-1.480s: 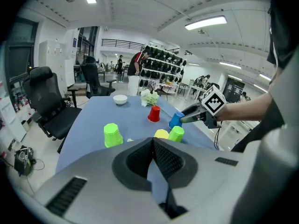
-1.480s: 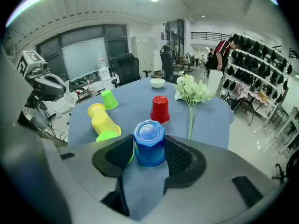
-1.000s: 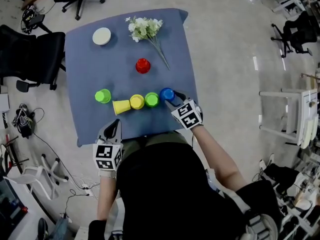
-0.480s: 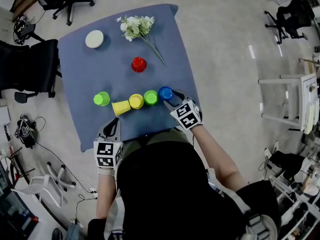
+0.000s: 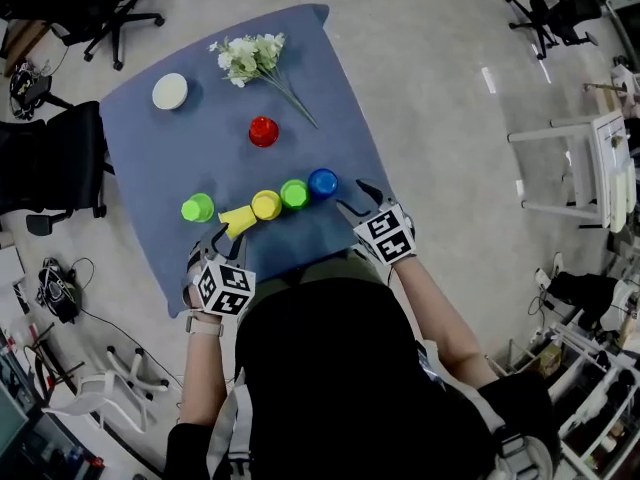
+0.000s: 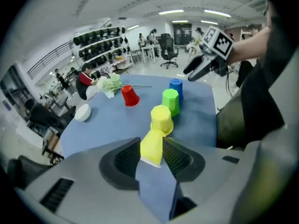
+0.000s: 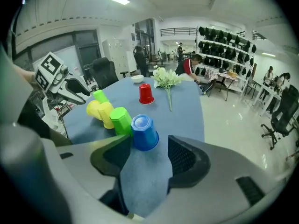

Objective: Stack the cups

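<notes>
A row of upside-down cups stands on the blue cloth: blue cup, green cup, yellow cup. A second yellow cup lies on its side, and a light green cup stands left of it. A red cup stands farther back. My left gripper has just been opening, and the lying yellow cup's rim end sits between its pads without a visible squeeze. My right gripper has opened wider. The blue cup stands just ahead of its jaws, untouched.
A white bowl and a bunch of white flowers lie at the cloth's far side. Office chairs stand left of the table and a white rack to the right. The person's body is at the table's near edge.
My left gripper rolled, came down and forward to the lying yellow cup, and its jaws parted. My right gripper drew back to the right, away from the blue cup.
</notes>
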A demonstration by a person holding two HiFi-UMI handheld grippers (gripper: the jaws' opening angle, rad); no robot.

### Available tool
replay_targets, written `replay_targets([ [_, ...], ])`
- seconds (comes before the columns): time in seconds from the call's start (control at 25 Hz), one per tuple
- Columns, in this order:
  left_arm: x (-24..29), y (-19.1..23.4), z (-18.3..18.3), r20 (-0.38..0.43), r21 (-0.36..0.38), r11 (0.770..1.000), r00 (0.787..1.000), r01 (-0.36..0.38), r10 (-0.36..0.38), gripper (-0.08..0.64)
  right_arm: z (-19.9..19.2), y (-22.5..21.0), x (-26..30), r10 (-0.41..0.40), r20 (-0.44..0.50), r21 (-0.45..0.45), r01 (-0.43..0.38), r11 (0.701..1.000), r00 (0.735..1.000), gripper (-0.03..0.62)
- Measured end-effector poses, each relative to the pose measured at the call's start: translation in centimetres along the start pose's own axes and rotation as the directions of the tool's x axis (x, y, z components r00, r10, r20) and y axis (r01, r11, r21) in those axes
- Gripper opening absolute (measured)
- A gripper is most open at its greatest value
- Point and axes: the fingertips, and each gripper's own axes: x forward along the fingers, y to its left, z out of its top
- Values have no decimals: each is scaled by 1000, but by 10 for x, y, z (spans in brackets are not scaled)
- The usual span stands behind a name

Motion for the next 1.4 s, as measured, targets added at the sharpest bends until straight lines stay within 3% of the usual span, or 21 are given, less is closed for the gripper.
replay_targets([
  [0.08, 10, -1, -2, -50, 76, 997, 999, 25, -21, 162, -5, -4, -9, -27, 0, 26, 27, 999, 1000, 252],
  [0.24, 28, -6, -6, -125, 158, 984, 990, 85, -65, 207, -21, -8, -23, -70, -2, 71, 70, 995, 998, 252],
  [0.52, 57, -12, -17, -235, 247, 951, 964, 184, -126, 258, -45, -6, -43, -116, -22, 121, 118, 986, 993, 252],
  [0.72, 68, -11, -24, -289, 286, 938, 951, 195, -110, 261, -50, -6, -56, -142, -19, 153, 143, 978, 990, 252],
  [1.0, 60, 0, -16, -232, 263, 958, 971, 116, -54, 253, -50, -8, -62, -146, -14, 153, 146, 977, 989, 252],
  [1.2, 41, 9, -2, -126, 145, 988, 991, 60, -42, 252, -41, -7, -57, -122, -4, 124, 122, 985, 993, 252],
  [1.4, 13, 18, 24, 22, 53, 999, 1000, -8, 7, 250, -28, -10, -53, -99, 9, 90, 98, 991, 995, 252],
])
